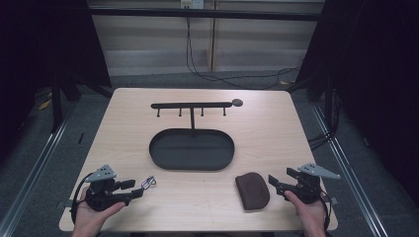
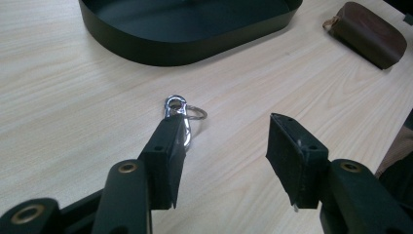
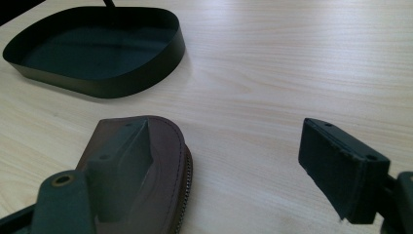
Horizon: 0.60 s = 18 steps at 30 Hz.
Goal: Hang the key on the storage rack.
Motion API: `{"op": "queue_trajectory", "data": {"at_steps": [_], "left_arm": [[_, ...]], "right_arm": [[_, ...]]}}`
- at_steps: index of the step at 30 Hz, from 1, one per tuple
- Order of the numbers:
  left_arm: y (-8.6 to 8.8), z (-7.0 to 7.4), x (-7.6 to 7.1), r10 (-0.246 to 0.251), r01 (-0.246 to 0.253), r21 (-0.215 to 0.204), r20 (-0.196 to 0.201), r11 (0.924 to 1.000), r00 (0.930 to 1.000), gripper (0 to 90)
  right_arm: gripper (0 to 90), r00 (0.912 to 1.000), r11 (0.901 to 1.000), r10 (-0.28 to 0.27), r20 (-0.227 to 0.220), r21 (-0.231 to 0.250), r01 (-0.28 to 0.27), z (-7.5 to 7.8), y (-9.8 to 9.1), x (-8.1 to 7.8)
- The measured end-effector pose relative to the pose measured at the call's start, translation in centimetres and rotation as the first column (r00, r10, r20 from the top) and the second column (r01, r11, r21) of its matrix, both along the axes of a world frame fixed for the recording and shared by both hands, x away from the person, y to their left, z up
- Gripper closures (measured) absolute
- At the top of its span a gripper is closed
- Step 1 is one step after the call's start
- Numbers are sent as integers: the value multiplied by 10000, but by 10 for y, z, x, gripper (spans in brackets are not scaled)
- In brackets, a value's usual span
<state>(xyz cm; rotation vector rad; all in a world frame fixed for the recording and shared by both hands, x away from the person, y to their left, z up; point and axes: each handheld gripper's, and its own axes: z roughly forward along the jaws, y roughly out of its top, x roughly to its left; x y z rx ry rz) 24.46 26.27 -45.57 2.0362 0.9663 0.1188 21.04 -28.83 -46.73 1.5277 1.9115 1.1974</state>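
A silver carabiner with a key ring [image 1: 148, 182] lies on the wooden table just ahead of my left gripper [image 1: 134, 188]. In the left gripper view the carabiner [image 2: 178, 109] rests at the tip of one jaw, outside the gap, and my left gripper [image 2: 221, 146] stands open with nothing between its pads. A brown leather pouch [image 1: 252, 190] lies flat near the front edge, right beside my right gripper [image 1: 275, 185]. In the right gripper view the pouch [image 3: 165, 146] sits behind one jaw, and my right gripper [image 3: 226, 131] is open around bare table.
A black oval tray [image 1: 158, 160] sits at the table's middle, with a post rising from its far side to a black bar of several hooks [image 1: 191, 105]. Cables trail on the floor beyond the table. Bare wood lies between the tray and both grippers.
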Motion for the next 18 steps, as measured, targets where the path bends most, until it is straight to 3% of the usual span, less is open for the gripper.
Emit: {"op": "queue_trajectory", "data": {"at_steps": [12, 18], "left_arm": [[-16, 11, 8, -485, 479, 749, 49, 9960, 9988, 516], [-18, 14, 11, -397, 392, 1146, 18, 9926, 9992, 487]], "right_arm": [[204, 9995, 9996, 294, -122, -9, -295, -1, 1, 1], [215, 9989, 9993, 377, -283, 50, -376, -2, 2, 1]]}}
